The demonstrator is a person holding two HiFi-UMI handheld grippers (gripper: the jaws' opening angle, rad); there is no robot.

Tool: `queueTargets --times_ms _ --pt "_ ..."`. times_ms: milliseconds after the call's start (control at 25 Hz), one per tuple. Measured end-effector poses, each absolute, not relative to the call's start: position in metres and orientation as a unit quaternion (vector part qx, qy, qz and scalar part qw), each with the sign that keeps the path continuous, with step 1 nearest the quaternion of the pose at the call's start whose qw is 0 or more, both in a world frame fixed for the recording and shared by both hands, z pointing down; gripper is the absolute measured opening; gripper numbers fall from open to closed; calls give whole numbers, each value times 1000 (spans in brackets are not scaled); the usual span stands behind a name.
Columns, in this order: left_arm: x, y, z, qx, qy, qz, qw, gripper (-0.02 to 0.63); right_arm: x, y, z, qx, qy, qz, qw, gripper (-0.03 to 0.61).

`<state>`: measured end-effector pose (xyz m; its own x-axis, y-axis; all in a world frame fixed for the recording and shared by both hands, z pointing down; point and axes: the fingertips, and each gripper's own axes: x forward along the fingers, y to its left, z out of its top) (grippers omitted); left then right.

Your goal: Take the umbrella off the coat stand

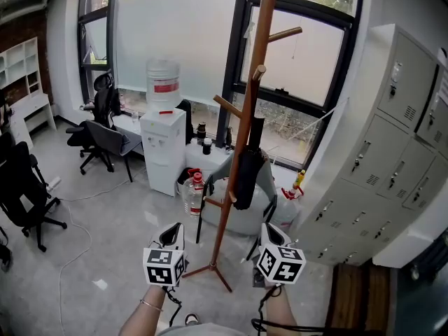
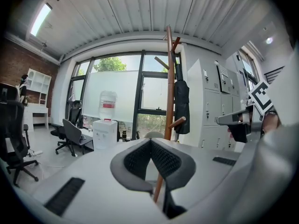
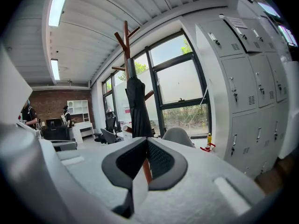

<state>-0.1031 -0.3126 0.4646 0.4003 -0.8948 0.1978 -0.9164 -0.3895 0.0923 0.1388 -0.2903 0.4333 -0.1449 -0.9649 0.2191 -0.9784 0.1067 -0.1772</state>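
Note:
A tall brown wooden coat stand (image 1: 240, 145) rises in front of the window. A folded black umbrella (image 1: 248, 177) hangs from one of its pegs on the right side. My left gripper (image 1: 172, 236) and right gripper (image 1: 270, 234) are held low, a short way in front of the stand's feet, apart from it. Neither touches the umbrella. In the left gripper view the jaws (image 2: 150, 143) meet with nothing between them, and the stand (image 2: 169, 87) and umbrella (image 2: 181, 101) are ahead. In the right gripper view the jaws (image 3: 146, 141) are closed and empty, with the umbrella (image 3: 137, 108) straight ahead.
A white water dispenser (image 1: 162, 142) stands left of the coat stand, with water jugs (image 1: 192, 192) on the floor beside it. Behind the stand is a grey chair (image 1: 262, 187). Grey lockers (image 1: 392, 159) line the right wall. Black office chairs (image 1: 105, 135) stand at the left.

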Motion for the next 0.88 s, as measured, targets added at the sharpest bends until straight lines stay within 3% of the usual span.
queueTargets --times_ms 880 --pt "-86 -389 484 829 -539 66 133 5 144 -362 419 641 -754 139 33 5"
